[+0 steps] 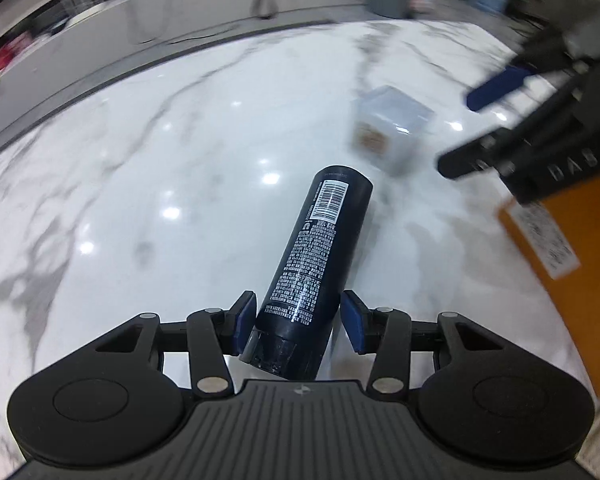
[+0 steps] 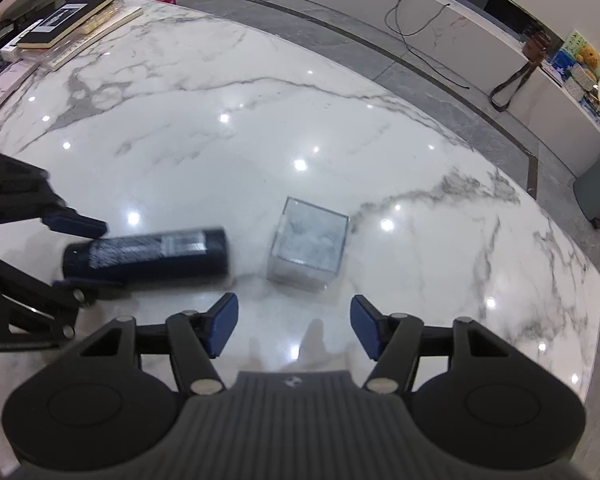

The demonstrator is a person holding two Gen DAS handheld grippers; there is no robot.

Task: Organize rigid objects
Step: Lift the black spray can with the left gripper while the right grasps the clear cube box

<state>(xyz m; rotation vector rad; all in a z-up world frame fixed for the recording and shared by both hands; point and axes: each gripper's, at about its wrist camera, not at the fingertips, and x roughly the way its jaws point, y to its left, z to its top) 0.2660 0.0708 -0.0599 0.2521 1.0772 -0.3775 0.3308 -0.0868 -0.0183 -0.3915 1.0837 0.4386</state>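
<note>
My left gripper is shut on a dark blue spray can with white print and a barcode. It grips the can near its cap end; the can points forward above the marble table. The can also shows blurred in the right wrist view, held by the left gripper. A clear plastic cube box stands on the table ahead of my right gripper, which is open and empty. The box shows in the left wrist view beyond the can's tip. The right gripper is at the right there.
An orange cardboard box sits at the right in the left wrist view. Books and flat items lie at the table's far left corner. Beyond the table's edge are the floor, a cable and a low wall.
</note>
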